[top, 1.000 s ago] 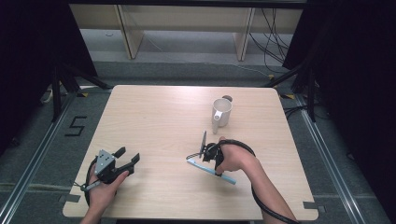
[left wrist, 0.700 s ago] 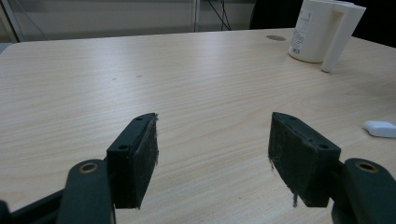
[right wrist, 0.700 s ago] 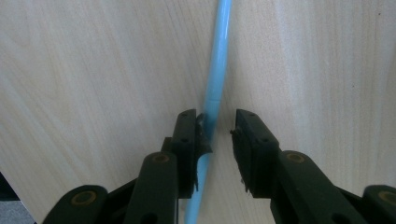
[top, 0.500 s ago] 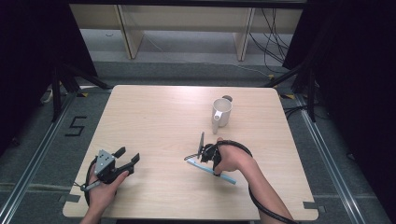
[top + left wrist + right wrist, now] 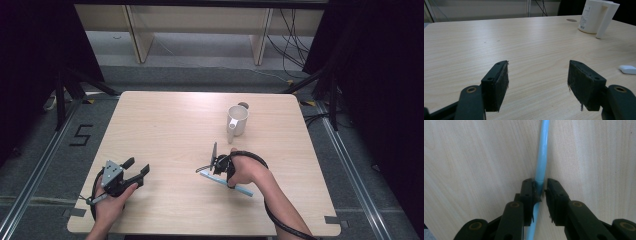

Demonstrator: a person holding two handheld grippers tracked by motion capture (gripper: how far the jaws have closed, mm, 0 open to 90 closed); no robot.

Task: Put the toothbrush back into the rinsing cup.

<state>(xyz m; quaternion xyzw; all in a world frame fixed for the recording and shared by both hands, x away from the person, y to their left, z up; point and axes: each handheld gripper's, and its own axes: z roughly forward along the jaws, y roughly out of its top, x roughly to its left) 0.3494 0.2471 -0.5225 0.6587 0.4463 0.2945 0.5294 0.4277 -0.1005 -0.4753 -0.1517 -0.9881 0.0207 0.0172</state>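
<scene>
A thin light-blue stick [image 5: 239, 187] lies flat on the wooden table [image 5: 165, 125], right of the middle. My right gripper [image 5: 216, 169] points down at it. In the right gripper view the stick [image 5: 543, 150] runs between the jaws of the right gripper [image 5: 540, 188]. The jaws have just been closing on it; one pad touches it and a thin gap shows at the other. My left gripper [image 5: 137, 167] rests at the front left, open with bare table between its jaws [image 5: 537, 82]. A white mug [image 5: 237, 119] stands upright at the back right.
In the left gripper view the mug [image 5: 599, 17] stands far right with its handle toward me. A small dark round spot [image 5: 571, 20] marks the table behind it. A white tip [image 5: 627, 69] lies at the right edge. Shelving stands beyond the table's far edge.
The right hand has edged slightly left over the blue stick. The left hand and the mug have kept still.
</scene>
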